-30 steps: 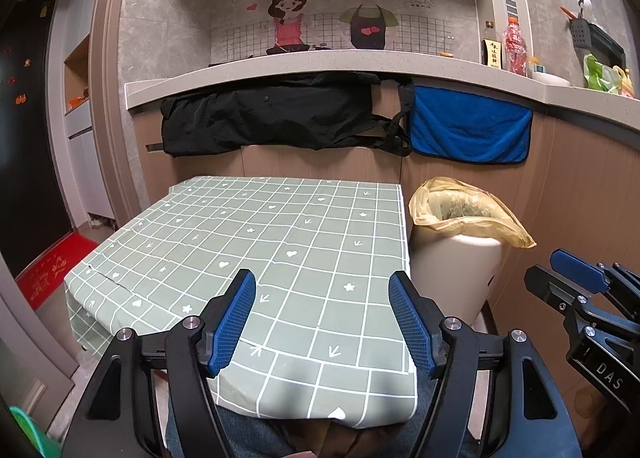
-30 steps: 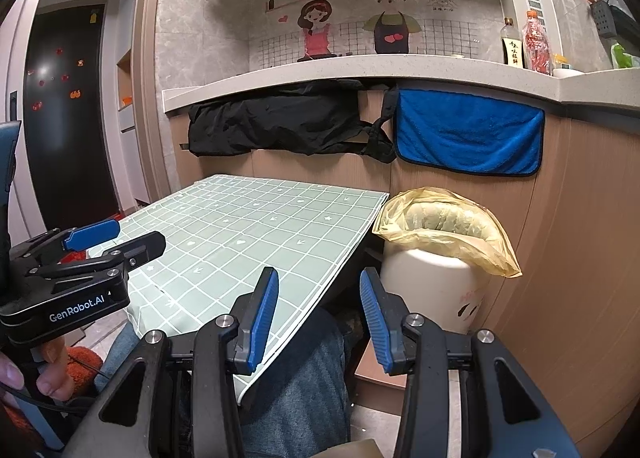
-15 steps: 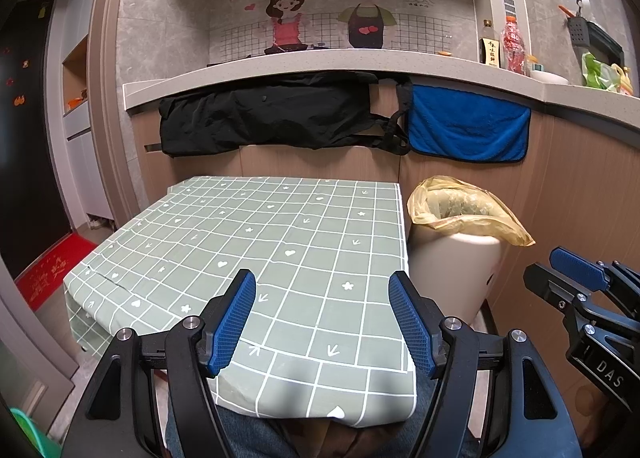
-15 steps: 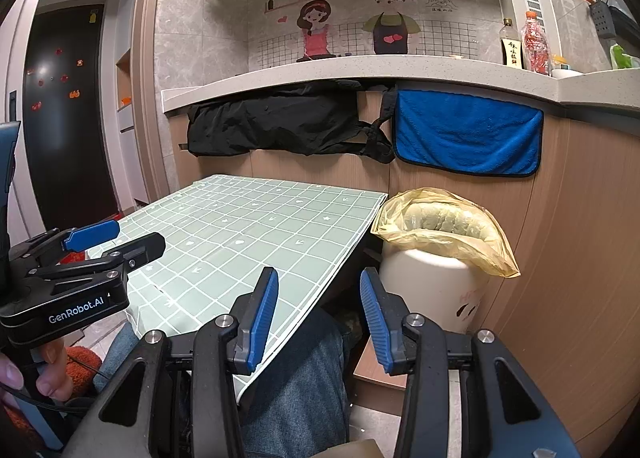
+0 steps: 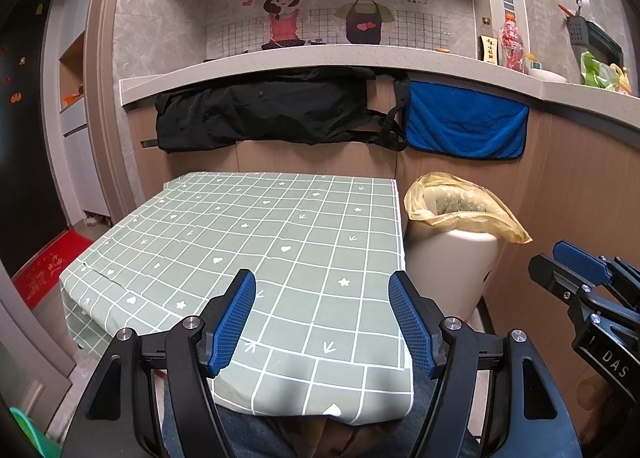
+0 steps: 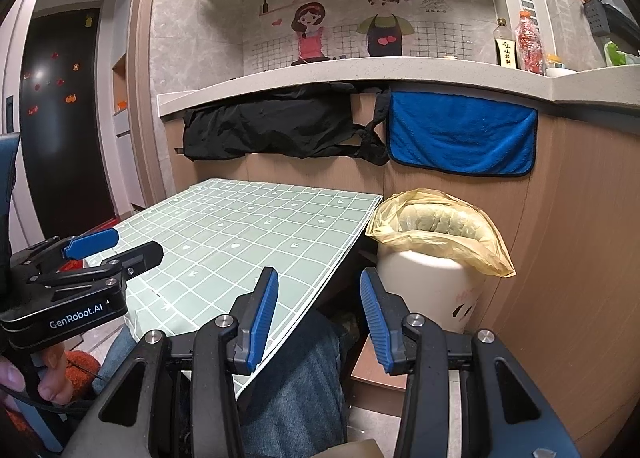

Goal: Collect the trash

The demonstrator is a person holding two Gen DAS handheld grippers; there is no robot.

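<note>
At lower centre of each view, my left tool (image 5: 322,318) and right tool (image 6: 318,310) gape empty. Right of the worktop (image 5: 256,242) stands the bin (image 6: 436,282), liner yellow.

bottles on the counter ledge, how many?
2. A clear bottle with a dark label and a red-filled plastic bottle stand side by side at the right end of the ledge. More may be hidden further right.

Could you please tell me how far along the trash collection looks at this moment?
Done: the green checked tablecloth shows no trash in either view, so clearing may be finished or not begun; I cannot tell which. In hand: nothing. The left tongs and right tongs are both open and hold nothing. Left: the bin with its yellow bag stands beside the table; its contents are not visible.
</note>
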